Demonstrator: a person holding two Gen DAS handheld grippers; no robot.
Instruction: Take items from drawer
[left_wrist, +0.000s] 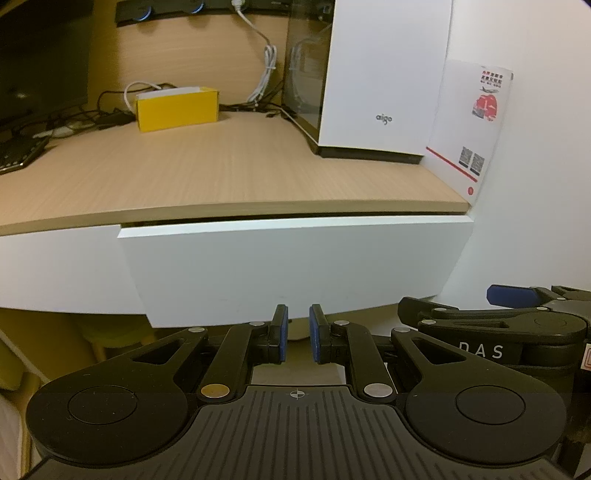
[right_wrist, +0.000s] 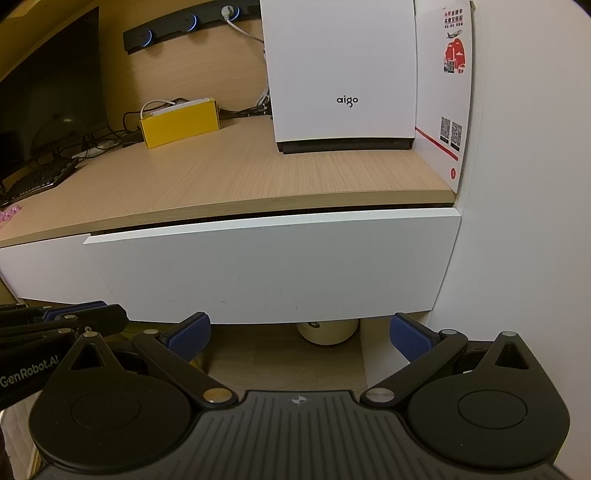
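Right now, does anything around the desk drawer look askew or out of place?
Yes. The white drawer front is slightly ajar: its left end stands out from the neighbouring white panel, with a dark gap under the desktop.

Wooden desk (right_wrist: 258, 177): yellow box (right_wrist: 180, 122), white case (right_wrist: 341, 74), keyboard (right_wrist: 37, 181).

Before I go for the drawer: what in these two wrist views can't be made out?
- Drawer contents: hidden in both views behind its white front, which stands only a crack out from the desk.
- Any handle or grip edge: none visible on the front; its underside is out of sight.
- Round cream object under the drawer, right wrist view: top cut off by the drawer front.
- Card by the wall: small print unreadable.
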